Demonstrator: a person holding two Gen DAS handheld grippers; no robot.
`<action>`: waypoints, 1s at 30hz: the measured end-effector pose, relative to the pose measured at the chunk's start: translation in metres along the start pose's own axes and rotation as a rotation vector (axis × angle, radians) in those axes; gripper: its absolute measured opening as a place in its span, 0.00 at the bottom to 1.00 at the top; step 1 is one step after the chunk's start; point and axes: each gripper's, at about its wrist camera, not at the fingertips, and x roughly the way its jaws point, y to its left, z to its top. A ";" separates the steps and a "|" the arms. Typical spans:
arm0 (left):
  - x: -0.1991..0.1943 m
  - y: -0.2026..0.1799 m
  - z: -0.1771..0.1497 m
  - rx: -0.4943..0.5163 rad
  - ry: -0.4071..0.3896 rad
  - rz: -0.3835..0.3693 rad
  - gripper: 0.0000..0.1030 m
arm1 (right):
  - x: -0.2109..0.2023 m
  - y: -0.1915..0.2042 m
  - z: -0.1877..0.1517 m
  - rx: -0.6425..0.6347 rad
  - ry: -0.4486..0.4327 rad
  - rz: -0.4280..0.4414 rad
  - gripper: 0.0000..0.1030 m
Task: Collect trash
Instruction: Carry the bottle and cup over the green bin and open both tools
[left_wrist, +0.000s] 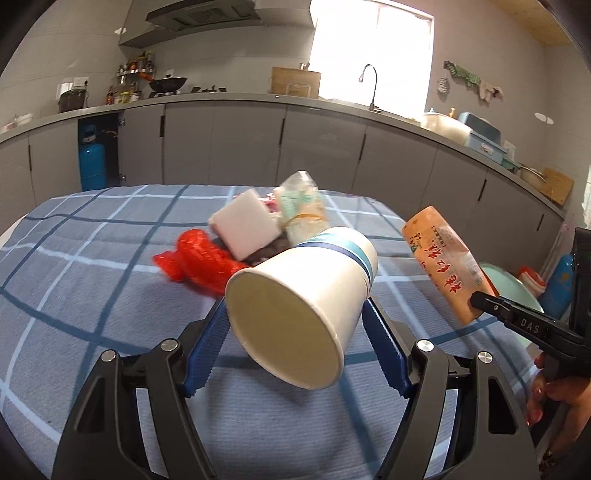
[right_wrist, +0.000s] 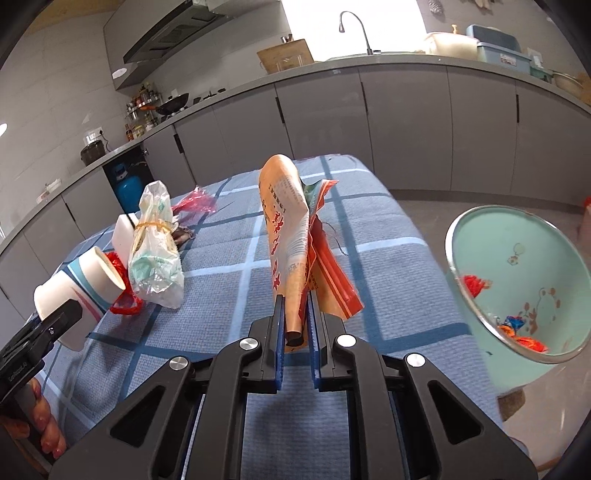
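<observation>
A white paper cup (left_wrist: 295, 295) with blue bands lies sideways between the blue pads of my left gripper (left_wrist: 295, 314), which is shut on it above the table; it also shows at the far left (right_wrist: 81, 284) of the right wrist view. My right gripper (right_wrist: 295, 302) is shut on an orange snack wrapper (right_wrist: 288, 240) that stands up from its jaws. The same wrapper (left_wrist: 443, 258) appears at the right of the left wrist view. On the cloth lie a red net bag (left_wrist: 195, 258), a white foam block (left_wrist: 247, 229) and a tied clear plastic bag (right_wrist: 155, 251).
The table carries a blue checked cloth (right_wrist: 369, 240). A mint-green basin (right_wrist: 517, 266) with several scraps in it stands off the table's right edge. Grey kitchen cabinets (left_wrist: 240, 144) and a blue gas cylinder (left_wrist: 91, 162) are behind. A person's hand (left_wrist: 554, 395) holds the right gripper.
</observation>
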 end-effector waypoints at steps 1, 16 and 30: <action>0.002 -0.006 0.001 0.000 -0.001 -0.011 0.70 | -0.003 -0.004 0.001 0.001 -0.007 -0.007 0.12; 0.037 -0.133 0.022 0.115 -0.017 -0.190 0.70 | -0.055 -0.088 0.006 0.088 -0.106 -0.170 0.12; 0.095 -0.255 0.028 0.217 0.055 -0.296 0.71 | -0.067 -0.169 -0.008 0.202 -0.120 -0.339 0.12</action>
